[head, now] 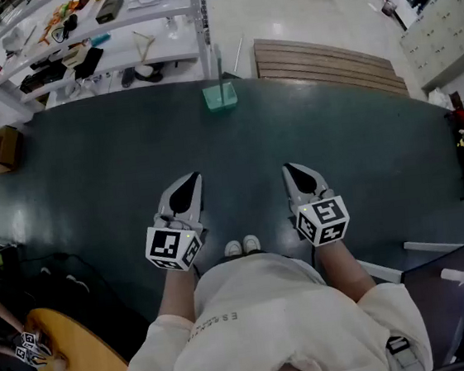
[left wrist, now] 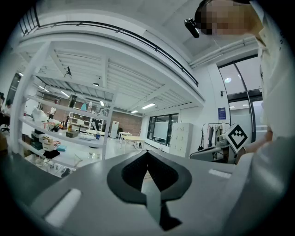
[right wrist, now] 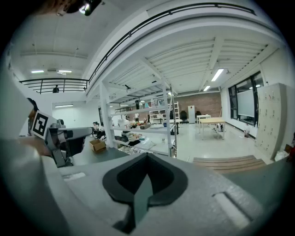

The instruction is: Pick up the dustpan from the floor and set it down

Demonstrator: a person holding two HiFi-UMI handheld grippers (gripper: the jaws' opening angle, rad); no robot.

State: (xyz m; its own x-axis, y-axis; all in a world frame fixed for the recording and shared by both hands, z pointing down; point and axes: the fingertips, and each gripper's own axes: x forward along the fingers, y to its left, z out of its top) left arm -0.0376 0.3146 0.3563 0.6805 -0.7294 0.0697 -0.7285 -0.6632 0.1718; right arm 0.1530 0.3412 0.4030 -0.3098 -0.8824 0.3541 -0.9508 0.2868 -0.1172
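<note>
Pickup not started yet: the pale green plastic dustpan (head: 220, 97) sits on the dark floor (head: 90, 180) at 12 o'clock, well apart from the left gripper (head: 190, 183) and right gripper (head: 291, 172). Both have their jaws pressed together, empty. Next I'd guess: step closer, open one.

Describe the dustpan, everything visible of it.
The dustpan is a small pale green pan that looks like plastic, with a thin handle standing upright from it. It sits on the dark green floor near that floor's far edge, just in front of the white shelf. Only the floor touches it. Finer detail is too small to tell.
</note>
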